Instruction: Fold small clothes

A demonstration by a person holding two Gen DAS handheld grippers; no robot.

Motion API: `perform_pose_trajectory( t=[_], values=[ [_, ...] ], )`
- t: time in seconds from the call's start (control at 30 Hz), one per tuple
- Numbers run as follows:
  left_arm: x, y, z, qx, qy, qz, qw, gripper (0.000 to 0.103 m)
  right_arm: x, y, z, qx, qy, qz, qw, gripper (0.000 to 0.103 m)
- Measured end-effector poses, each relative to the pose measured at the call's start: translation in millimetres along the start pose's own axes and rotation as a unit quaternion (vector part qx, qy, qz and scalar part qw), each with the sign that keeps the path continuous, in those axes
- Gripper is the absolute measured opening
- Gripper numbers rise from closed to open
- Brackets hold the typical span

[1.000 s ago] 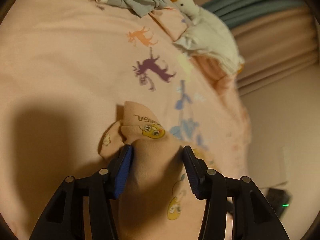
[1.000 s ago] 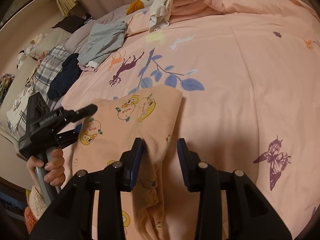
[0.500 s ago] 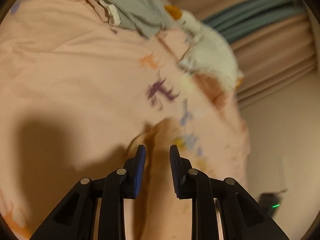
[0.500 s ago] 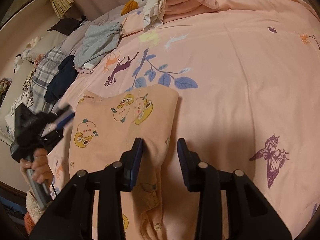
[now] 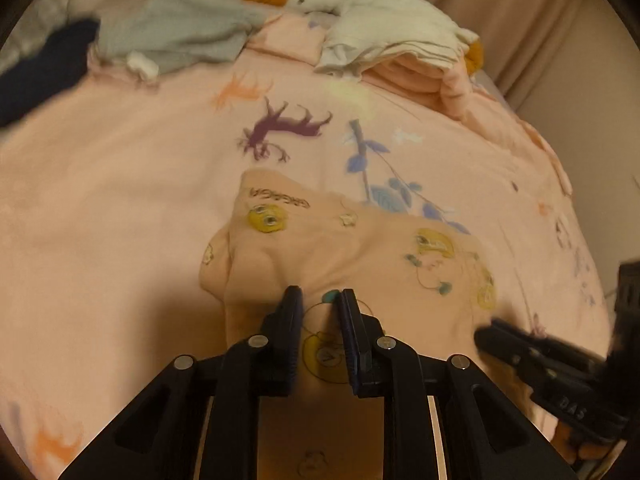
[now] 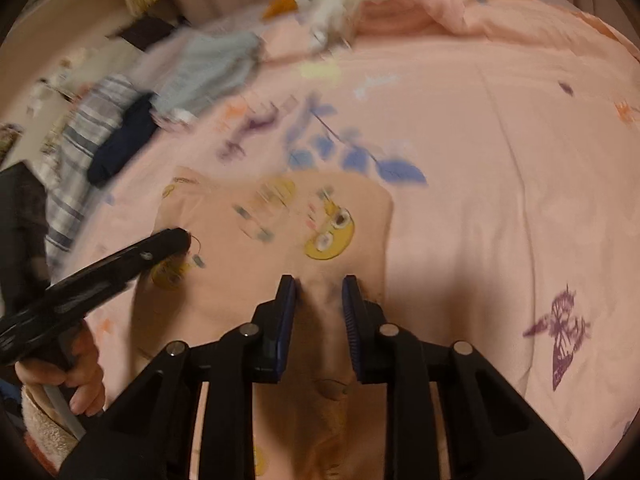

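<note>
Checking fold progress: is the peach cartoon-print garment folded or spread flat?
Partly folded: the peach cartoon-print garment lies mostly flat on the pink bedspread, its near part bunched in both claws.

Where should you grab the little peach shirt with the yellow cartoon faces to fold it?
Probably by its near edge, coming in low from the near side. The peach shirt lies flat on the bedspread, so only a pinched-up ridge of cloth gives a hold. The left gripper and right gripper each straddle one.
</note>
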State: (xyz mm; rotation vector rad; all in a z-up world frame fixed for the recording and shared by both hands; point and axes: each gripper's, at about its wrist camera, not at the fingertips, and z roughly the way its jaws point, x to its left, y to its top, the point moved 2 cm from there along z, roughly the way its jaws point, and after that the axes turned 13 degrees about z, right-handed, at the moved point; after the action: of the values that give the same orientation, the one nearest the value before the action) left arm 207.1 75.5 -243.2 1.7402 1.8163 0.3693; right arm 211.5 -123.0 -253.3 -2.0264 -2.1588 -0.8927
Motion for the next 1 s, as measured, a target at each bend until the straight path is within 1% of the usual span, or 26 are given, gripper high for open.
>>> perform_pose_trajectory(
  t=[0.03,0.07,0.1,0.13,0.2,0.4,0.47,0.5,0.53,0.57,0.6,0.63,0.67,0.7,0.73,0.77,0.8,0.83,0.87,0.9,0.97,1.0],
  values=[
    [5,3,-5,0.001,-0.014,-0.019,0.9997,0.021,-2,-2,2,-0.003,0.000,0.001,1.000,0.024],
    [7,3,-8,-0.002,-0.020,-0.027,0.9994,0.021,-1,-2,1,-0.006,-0.002,-0.004,1.000,0.024],
    [9,3,-11,-0.005,-0.025,-0.031,0.9992,0.021,0,-2,0,-0.006,-0.006,-0.009,1.000,0.024],
    [9,1,-8,0.001,-0.019,-0.028,0.9994,0.019,2,-1,1,-0.004,-0.013,-0.017,1.000,0.024],
    [3,2,-6,0.003,0.001,-0.011,0.9999,0.018,2,-2,2,-0.005,-0.018,-0.015,1.000,0.024],
    [-15,-4,-1,0.005,0.053,0.029,0.9981,0.018,-3,-4,0,-0.004,-0.009,0.000,1.000,0.025],
    [-21,-3,-3,0.011,0.076,0.039,0.9963,0.019,-2,-5,-1,-0.001,-0.017,-0.003,1.000,0.028],
    [-26,-4,-5,0.019,0.096,0.047,0.9941,0.019,-1,-5,-3,0.000,-0.031,-0.008,1.000,0.031],
    [-32,-4,-8,0.026,0.117,0.057,0.9912,0.019,-1,-6,-6,-0.002,-0.043,-0.007,0.999,0.040],
    [-40,-5,-12,0.034,0.142,0.070,0.9869,0.019,-2,-5,-10,-0.004,-0.051,-0.001,0.999,0.046],
    [-46,-7,-19,0.038,0.161,0.083,0.9827,0.019,-4,-5,-14,0.000,-0.049,0.007,0.999,0.046],
    [-53,-9,-27,0.035,0.171,0.096,0.9799,0.019,-6,-4,-21,0.009,-0.034,0.023,0.999,0.046],
    [-63,-11,-43,0.017,0.164,0.112,0.9801,0.020,-7,-2,-28,0.014,-0.017,0.035,0.999,0.046],
    [-69,-13,-57,-0.003,0.145,0.117,0.9825,0.026,-7,0,-38,0.015,-0.001,0.046,0.999,0.046],
    [-74,-14,-72,-0.022,0.124,0.117,0.9851,0.044,-5,2,-51,0.014,0.007,0.051,0.999,0.048],
    [-77,-16,-88,-0.044,0.104,0.110,0.9875,0.055,-3,2,-65,0.010,0.004,0.049,0.999,0.056],
    [-80,-18,-109,-0.076,0.081,0.096,0.9891,0.076,1,1,-80,0.001,-0.005,0.044,0.999,0.063],
    [-82,-20,-128,-0.104,0.066,0.085,0.9888,0.086,6,-2,-99,-0.019,-0.020,0.028,0.999,0.078],
    [-85,-22,-142,-0.122,0.061,0.081,0.9873,0.087,12,-6,-115,-0.040,-0.031,0.011,0.999,0.088],
    [-91,-22,-159,-0.137,0.068,0.083,0.9847,0.088,18,-11,-132,-0.061,-0.040,-0.010,0.997,0.089],
    [-104,-23,-185,-0.150,0.088,0.101,0.9796,0.090,27,-19,-151,-0.072,-0.038,-0.038,0.996,0.094],
    [-111,-23,-193,-0.150,0.091,0.111,0.9782,0.097,31,-23,-160,-0.070,-0.035,-0.047,0.996,0.095]
  ],
)
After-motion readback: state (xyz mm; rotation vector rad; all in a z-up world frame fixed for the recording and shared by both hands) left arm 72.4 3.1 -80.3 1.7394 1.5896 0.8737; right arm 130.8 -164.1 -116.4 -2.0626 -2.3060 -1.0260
